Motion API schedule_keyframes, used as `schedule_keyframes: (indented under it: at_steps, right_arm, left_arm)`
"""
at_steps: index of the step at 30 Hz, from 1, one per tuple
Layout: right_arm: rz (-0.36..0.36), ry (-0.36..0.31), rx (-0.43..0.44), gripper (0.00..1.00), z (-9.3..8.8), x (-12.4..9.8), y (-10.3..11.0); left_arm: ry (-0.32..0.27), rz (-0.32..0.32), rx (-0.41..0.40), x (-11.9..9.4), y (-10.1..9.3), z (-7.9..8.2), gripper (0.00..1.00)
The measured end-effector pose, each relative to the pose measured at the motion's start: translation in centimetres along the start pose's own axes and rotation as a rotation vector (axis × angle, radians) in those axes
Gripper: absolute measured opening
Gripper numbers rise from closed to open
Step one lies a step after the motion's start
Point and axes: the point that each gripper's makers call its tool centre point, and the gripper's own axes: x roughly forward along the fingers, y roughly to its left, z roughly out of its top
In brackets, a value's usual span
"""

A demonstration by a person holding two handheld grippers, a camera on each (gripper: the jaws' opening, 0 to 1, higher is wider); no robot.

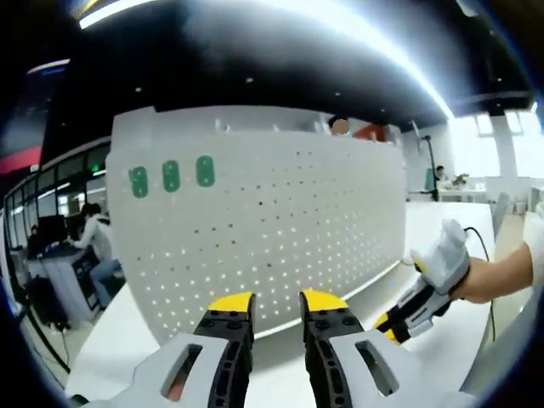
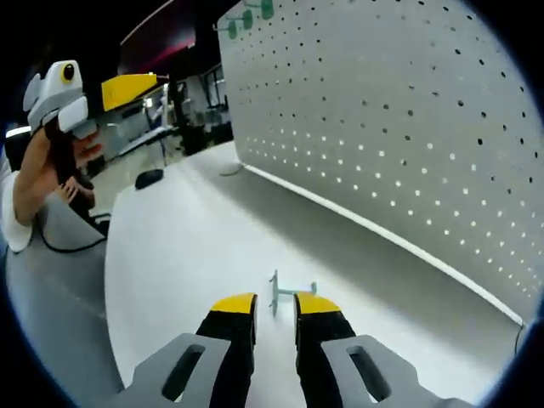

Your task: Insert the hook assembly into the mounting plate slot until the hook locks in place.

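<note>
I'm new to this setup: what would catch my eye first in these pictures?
The big white pegboard standing upright on the white table, three green hooks near its upper left corner. Then a small pale hook piece lying on the table just ahead of the right tool.

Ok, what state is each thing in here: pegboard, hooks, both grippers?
White perforated pegboard: upright on the white table.
Three green hooks: already mounted, upper corner of the board.
Pale green hook assembly: lying on the table, ungrasped.
Left gripper: open, empty.
Right gripper: open, just behind the hook.
</note>
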Motion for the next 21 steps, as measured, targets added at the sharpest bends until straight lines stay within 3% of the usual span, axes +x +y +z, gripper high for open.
schedule_keyframes:
  at_steps: [21]
  right_arm:
    - [0.032,0.072,-0.059,0.06,0.4,3.0,-0.3]
  left_arm:
    - [0.013,-0.007,0.002,0.0,-0.1,-0.3,0.21]
